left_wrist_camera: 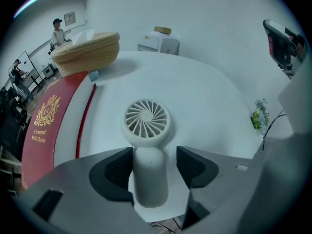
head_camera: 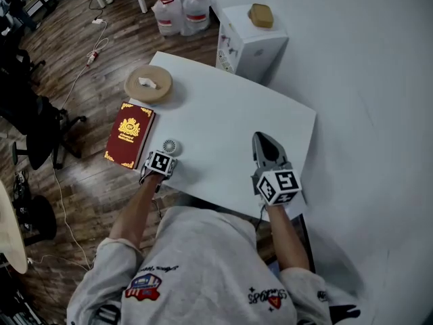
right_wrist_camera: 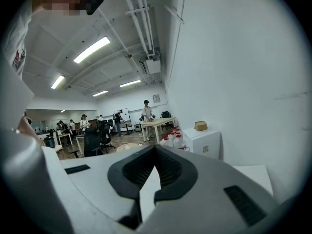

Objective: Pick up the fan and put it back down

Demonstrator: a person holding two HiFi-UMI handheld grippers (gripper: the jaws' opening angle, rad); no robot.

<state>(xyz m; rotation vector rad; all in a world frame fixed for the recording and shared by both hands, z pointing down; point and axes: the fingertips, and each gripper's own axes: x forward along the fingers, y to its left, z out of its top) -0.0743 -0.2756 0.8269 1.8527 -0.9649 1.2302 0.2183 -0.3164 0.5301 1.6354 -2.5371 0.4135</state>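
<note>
Fingers [left_wrist_camera: 114, 172] of the left gripper [left_wrist_camera: 152, 155] stand apart on either side of the handle of the small white plastic handheld fan [left_wrist_camera: 147, 120], with a gap showing at the right one. That fan lies flat on the white worktop [head_camera: 230, 127], just right of the dark red hardback book [left_wrist_camera: 46, 126]. Gold lettering under the book's crest seems to read "A Treasury of World's Classics". Farther right of the book, the right gripper [right_wrist_camera: 156, 147] has its fingers together, empty.

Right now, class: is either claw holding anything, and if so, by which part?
Nothing is held. The left claw straddles the handle of the fan without gripping it; the right claw is shut and empty.
</note>
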